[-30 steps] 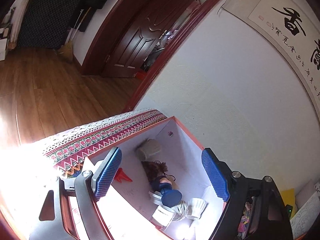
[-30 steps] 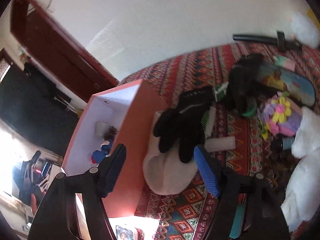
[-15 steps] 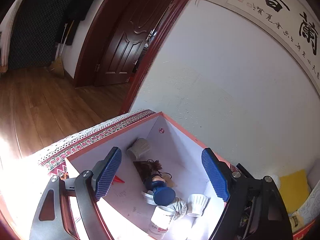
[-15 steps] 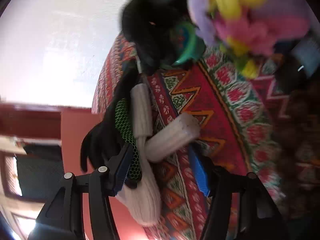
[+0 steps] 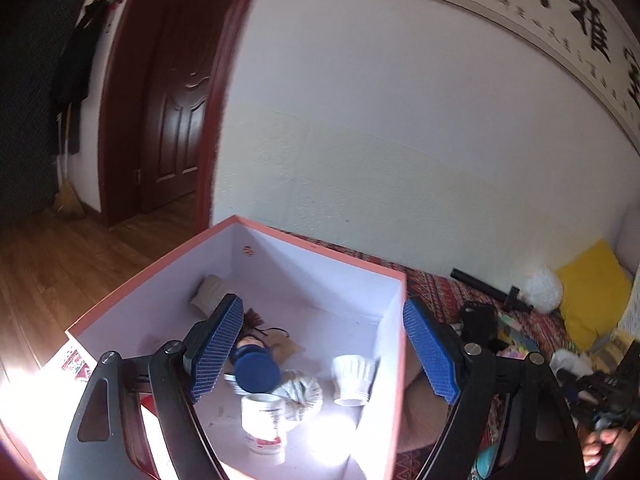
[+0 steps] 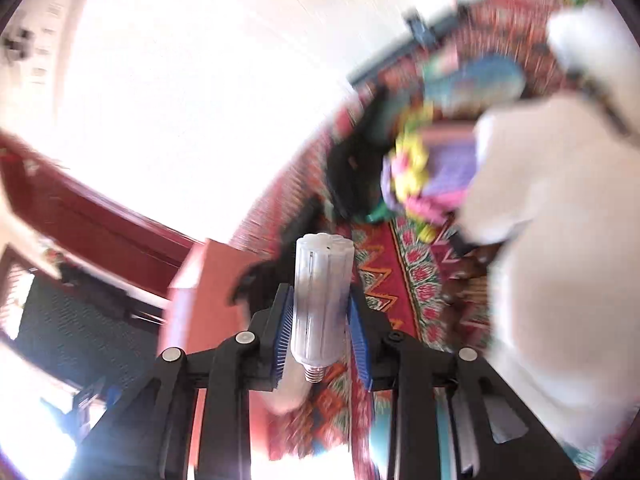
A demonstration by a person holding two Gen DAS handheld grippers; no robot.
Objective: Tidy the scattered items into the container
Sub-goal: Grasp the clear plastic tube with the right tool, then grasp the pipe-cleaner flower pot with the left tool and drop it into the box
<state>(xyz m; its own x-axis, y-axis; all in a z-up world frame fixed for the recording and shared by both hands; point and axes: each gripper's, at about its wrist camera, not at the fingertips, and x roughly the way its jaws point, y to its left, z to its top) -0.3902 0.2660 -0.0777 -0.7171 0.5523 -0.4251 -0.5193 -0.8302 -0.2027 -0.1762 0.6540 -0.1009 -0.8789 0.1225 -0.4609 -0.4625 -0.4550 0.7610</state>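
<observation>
Bulb (image 6: 322, 300) upright between closing right fingers (image 6: 283, 332).

Container (image 5: 256, 248): open-topped box, salmon-pink outside, white inside, stood on the patterned red cloth near the wall. Inside lay a blue round-capped item (image 5: 256, 372), a white jar with a printed label (image 5: 264, 424) on its side, a ball of pale twine (image 5: 302, 392), a white ribbed cup (image 5: 354, 374) and a beige ribbed cup (image 5: 208, 292) in the far corner. White ribbed corn-style bulb (image 6: 322, 300) was upright, screw base down, pinched between blue pads. Scattered beside the box: black glove (image 6: 352, 176), colourful flower toy (image 6: 416, 168), all blurred.
</observation>
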